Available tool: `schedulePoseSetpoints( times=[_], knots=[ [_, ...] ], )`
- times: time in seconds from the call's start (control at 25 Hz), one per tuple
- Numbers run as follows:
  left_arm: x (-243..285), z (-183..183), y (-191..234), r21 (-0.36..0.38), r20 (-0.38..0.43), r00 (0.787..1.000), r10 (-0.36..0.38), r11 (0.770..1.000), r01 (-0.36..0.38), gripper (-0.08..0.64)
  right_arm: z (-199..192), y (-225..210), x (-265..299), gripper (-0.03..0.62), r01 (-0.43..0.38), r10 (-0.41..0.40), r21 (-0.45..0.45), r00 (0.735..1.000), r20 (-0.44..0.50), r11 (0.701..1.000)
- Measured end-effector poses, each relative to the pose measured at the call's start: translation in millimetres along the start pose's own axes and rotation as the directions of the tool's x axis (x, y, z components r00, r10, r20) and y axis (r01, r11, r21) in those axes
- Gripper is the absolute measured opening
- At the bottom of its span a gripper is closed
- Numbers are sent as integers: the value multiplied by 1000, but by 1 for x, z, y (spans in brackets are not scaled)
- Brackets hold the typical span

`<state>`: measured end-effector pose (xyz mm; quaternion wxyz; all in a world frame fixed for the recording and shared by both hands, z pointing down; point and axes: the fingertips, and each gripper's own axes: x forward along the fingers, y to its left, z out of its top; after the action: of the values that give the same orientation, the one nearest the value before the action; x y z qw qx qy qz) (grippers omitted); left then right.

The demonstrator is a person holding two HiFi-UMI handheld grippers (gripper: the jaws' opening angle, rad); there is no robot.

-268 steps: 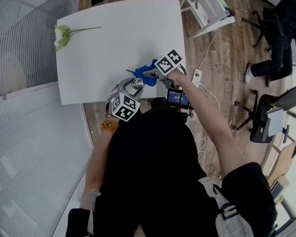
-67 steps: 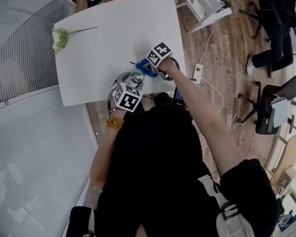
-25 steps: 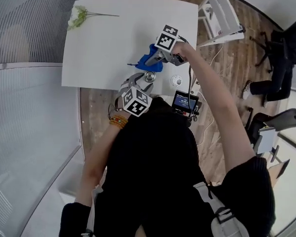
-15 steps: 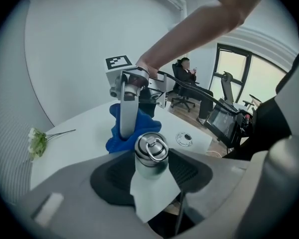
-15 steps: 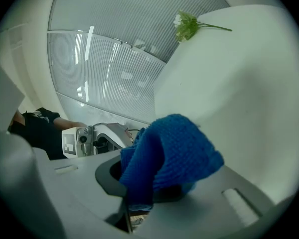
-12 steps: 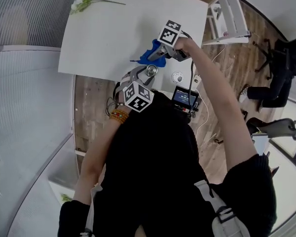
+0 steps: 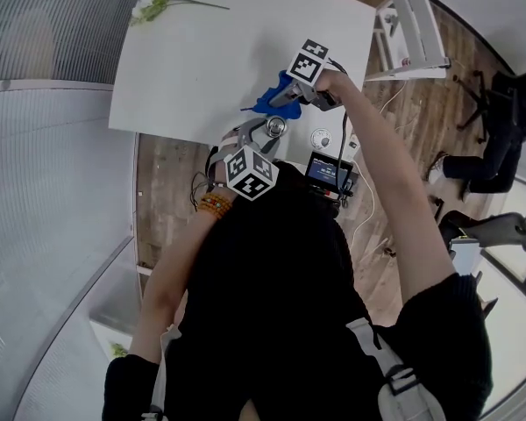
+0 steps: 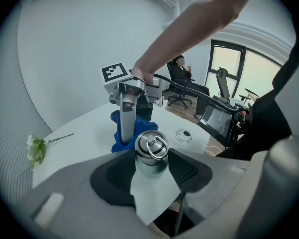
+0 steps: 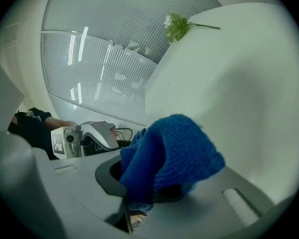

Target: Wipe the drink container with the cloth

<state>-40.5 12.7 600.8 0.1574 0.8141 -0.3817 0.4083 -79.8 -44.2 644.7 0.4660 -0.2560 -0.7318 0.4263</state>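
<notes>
Working above the white table's [image 7: 210,51] near edge, seemingly mid-wipe, clamping the steel drink container [image 8: 149,154] upright in the left gripper [image 8: 150,172] and pinching the blue cloth [image 9: 172,148] in the right gripper [image 9: 157,185] just beside it, needing next firm cloth-to-metal contact.

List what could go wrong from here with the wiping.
1. The left gripper pinches the smooth metal drink container near its cap, close to the table edge; wiping pressure may twist it loose.
2. The cloth hangs bunched from the right gripper and might snag or pull free.
</notes>
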Motion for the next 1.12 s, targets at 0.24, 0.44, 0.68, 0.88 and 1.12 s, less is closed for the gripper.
schedulePoseSetpoints(
  times=[0.24, 0.44, 0.68, 0.88, 1.12],
  knots=[
    [-3, -1, -1, 18, -10, 1000, -13, 1000, 13, 221, -5, -17, 4, 83, 79, -79, 11, 997, 11, 997],
    [-1, -2, 0, 30, -9, 1000, -23, 999, 23, 221, -10, -39, 10, 81, 196, -196, 9, 981, 9, 981],
    [-1, -3, -1, 81, -4, 1000, -12, 997, 13, 221, -18, -65, 20, 77, 379, -379, 2, 925, 19, 925],
    [-1, -11, -2, 110, -17, 1000, -25, 994, 26, 221, -20, -74, 18, 86, 405, -414, 95, 904, 105, 909],
    [-31, -5, 13, 165, 87, 992, -89, 984, 74, 250, -6, -52, -21, 92, 443, -458, 121, 836, 302, 888]
  ],
)
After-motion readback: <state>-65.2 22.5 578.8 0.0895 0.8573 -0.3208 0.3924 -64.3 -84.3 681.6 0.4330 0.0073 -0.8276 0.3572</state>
